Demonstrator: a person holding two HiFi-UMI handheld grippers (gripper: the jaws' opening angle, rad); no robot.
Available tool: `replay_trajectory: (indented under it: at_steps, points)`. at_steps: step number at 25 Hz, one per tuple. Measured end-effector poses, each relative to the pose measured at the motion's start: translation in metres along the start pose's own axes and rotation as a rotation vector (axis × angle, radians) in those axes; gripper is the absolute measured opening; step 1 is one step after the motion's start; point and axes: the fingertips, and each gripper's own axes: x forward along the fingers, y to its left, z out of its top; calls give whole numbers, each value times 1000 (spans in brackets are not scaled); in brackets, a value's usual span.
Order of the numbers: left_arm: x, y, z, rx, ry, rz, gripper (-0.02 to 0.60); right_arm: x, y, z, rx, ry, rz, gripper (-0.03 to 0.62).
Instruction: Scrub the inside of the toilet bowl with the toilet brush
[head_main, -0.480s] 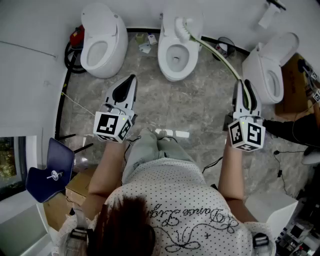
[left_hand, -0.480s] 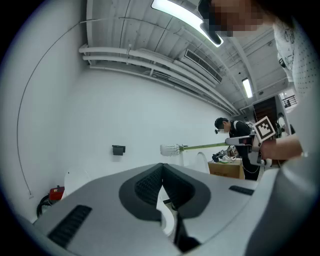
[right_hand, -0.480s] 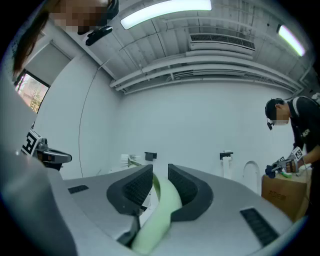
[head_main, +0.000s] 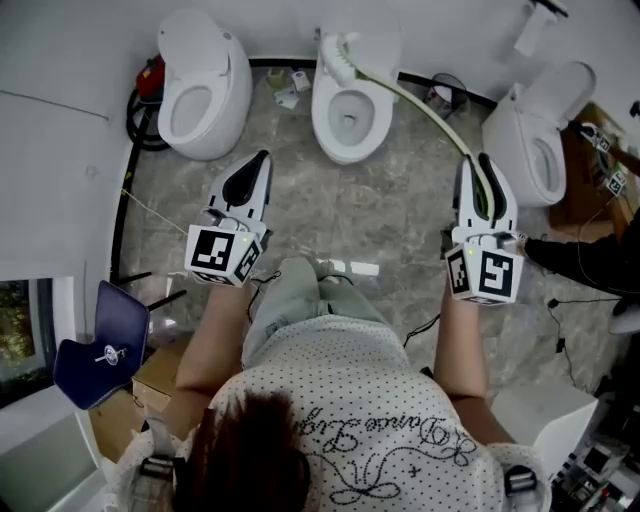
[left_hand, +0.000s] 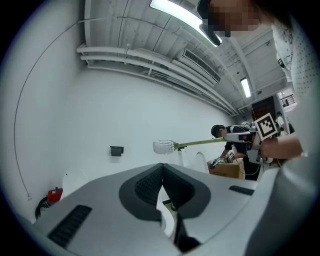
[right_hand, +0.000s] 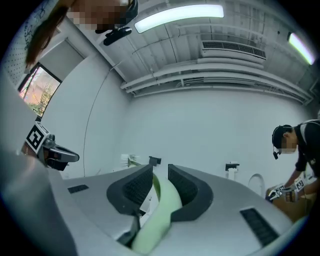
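Note:
In the head view, three white toilets stand along the far wall, the middle toilet (head_main: 348, 112) with its bowl uncovered. The toilet brush has a white head (head_main: 338, 58) hovering over that toilet's back-left rim and a long pale-green handle (head_main: 425, 108) curving back to my right gripper (head_main: 477, 165), which is shut on it. The right gripper view shows the green handle (right_hand: 162, 200) clamped between the jaws, with the brush head (right_hand: 131, 160) small beyond. My left gripper (head_main: 261, 160) hangs over the floor left of the middle toilet, shut and holding nothing. From the left gripper view the brush head (left_hand: 164, 146) shows against the wall.
The left toilet (head_main: 195, 92) and right toilet (head_main: 535, 140) flank the middle one. A small black bin (head_main: 447, 94) sits behind. A person in dark clothes (head_main: 590, 262) bends near a cardboard box (head_main: 585, 170) at right. A blue chair (head_main: 95, 345) stands at lower left.
The right gripper has swung left, carrying the brush head from above the middle toilet's tank toward the bowl's left rim. The left gripper has stayed put.

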Motion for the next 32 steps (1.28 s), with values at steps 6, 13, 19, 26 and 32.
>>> replay_trajectory:
  at_steps: [6, 13, 19, 26, 32]
  points:
    - [11, 6, 3, -4, -5, 1, 3, 13, 1, 3, 14, -12, 12, 109]
    - [51, 29, -1, -17, -20, -18, 3, 50, -4, -6, 12, 2, -6, 109]
    - [108, 75, -7, -28, -25, -38, 3, 111, -10, -18, 5, 34, -31, 109]
    - [178, 144, -11, -29, -22, -79, 3, 197, -7, -26, -7, 52, -63, 109]
    - [232, 192, -14, -21, -18, -116, 3, 259, -4, -31, 2, 59, -85, 109]
